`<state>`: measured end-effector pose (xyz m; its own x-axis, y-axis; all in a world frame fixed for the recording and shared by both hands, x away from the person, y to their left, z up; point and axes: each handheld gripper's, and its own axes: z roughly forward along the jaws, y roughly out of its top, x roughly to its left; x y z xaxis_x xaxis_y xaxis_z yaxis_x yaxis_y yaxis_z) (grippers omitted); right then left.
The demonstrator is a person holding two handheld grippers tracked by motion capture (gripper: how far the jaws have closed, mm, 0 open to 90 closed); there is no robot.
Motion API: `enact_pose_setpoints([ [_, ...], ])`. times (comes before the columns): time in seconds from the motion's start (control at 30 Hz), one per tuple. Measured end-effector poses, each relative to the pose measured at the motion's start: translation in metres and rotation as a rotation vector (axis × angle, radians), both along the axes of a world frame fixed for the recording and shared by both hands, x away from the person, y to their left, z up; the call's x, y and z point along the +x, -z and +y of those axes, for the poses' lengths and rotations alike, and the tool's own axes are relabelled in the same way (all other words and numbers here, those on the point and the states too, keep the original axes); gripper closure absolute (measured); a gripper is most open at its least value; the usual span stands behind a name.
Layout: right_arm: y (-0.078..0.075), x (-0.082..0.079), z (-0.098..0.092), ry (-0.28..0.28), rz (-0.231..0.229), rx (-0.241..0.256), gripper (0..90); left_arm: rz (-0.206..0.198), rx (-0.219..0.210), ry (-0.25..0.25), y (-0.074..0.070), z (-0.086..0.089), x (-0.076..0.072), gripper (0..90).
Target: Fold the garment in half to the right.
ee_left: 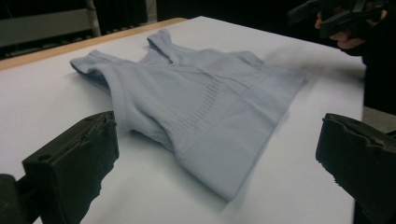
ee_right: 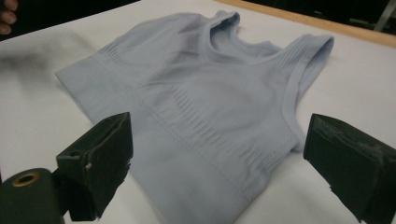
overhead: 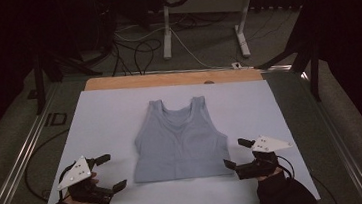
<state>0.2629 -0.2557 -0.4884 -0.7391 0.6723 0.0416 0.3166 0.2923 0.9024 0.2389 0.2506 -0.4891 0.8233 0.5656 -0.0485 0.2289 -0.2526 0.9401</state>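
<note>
Open hand-held grippers flanking top (overhead: 180,141)

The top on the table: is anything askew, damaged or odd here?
Nothing stands out. The pale blue top lies flat and square on the white sheet, straps away from the person. The left gripper and right gripper flank its hem, open, not touching.

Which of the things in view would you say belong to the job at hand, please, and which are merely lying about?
Likely in the job:
- pale blue tank top, flat on the white sheet
- left gripper, open
- right gripper, open

Just about:
- cables on the floor
- white table frame beyond
</note>
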Motion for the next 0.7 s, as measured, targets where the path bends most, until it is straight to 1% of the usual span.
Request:
enact_pose_setpoints([
  [0.03, -0.004, 0.001, 0.003, -0.010, -0.005, -0.011, 8.3, 0.011, -0.001, 0.003, -0.004, 0.000, 0.000, 0.0],
  [0.1, -0.006, 0.002, 0.005, -0.010, -0.012, -0.020, 8.3, 0.011, -0.001, 0.003, -0.004, 0.000, 0.000, 0.0],
  [0.13, -0.011, 0.004, 0.008, -0.020, -0.014, -0.025, 8.3, 0.024, 0.010, 0.007, -0.009, -0.001, 0.001, 0.0],
  [0.2, -0.015, 0.007, 0.011, -0.027, -0.028, -0.033, 8.3, 0.029, 0.017, 0.011, -0.012, -0.003, 0.001, 0.0],
  [0.3, -0.019, 0.010, 0.014, -0.037, -0.039, -0.022, 8.3, 0.033, 0.021, 0.016, -0.014, -0.003, 0.002, 0.0],
  [0.33, -0.024, 0.015, 0.018, -0.049, -0.045, -0.014, 8.3, 0.036, 0.024, 0.014, -0.018, -0.005, 0.002, 0.0],
  [0.4, -0.028, 0.018, 0.024, -0.051, -0.061, -0.022, 8.3, 0.031, 0.027, 0.009, -0.020, -0.006, 0.002, 0.0],
  [0.47, -0.032, 0.023, 0.030, -0.060, -0.069, -0.020, 8.3, 0.036, 0.022, 0.007, -0.022, -0.007, 0.003, 0.0],
  [0.7, -0.044, 0.041, 0.050, -0.100, -0.092, -0.019, 8.3, 0.022, 0.027, -0.007, -0.029, -0.012, 0.004, 0.0],
])
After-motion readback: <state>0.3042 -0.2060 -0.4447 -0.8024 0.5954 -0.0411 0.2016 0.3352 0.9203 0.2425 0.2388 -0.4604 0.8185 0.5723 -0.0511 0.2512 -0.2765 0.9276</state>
